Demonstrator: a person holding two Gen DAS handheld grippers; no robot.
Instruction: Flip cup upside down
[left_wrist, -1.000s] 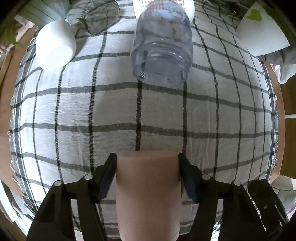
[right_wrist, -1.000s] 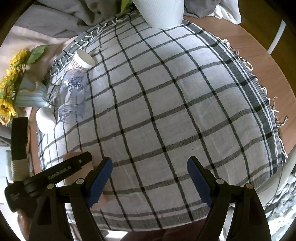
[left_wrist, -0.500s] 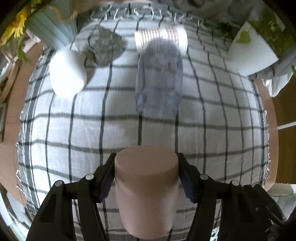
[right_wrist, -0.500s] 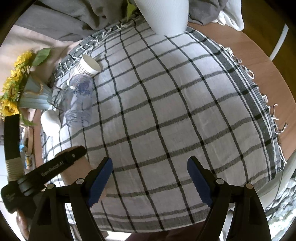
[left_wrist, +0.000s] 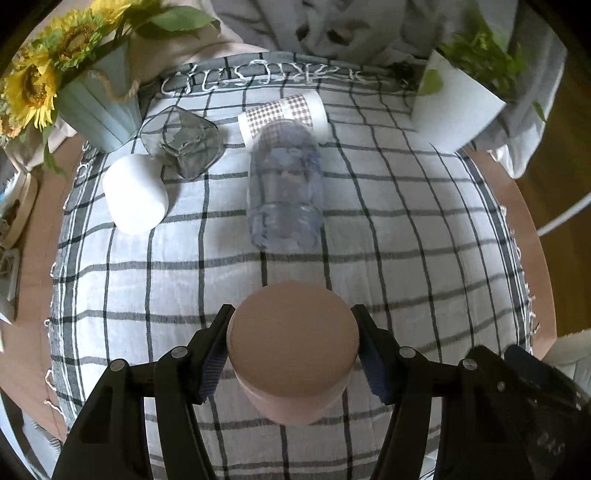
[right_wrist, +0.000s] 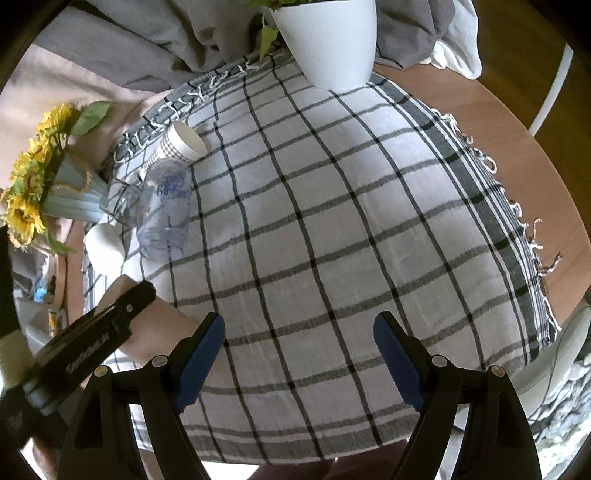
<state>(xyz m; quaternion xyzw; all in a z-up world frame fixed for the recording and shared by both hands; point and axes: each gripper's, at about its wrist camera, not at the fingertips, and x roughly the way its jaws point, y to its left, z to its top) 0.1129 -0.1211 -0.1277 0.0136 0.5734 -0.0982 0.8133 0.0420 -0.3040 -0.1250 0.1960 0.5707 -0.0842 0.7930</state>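
Observation:
My left gripper is shut on a pink cup. The cup is tilted and lifted above the checked cloth, its flat closed base facing the camera. In the right wrist view the pink cup shows at the lower left, partly hidden behind the left gripper's black body. My right gripper is open and empty above the cloth's near part.
A clear plastic bottle lies on its side at mid cloth, a checked paper cup behind it. A white cup and a glass lie left. A sunflower vase and a white plant pot stand at the back.
My left gripper has risen and tipped the pink cup, so its base now faces the camera and more of the table shows. The right gripper has barely moved.

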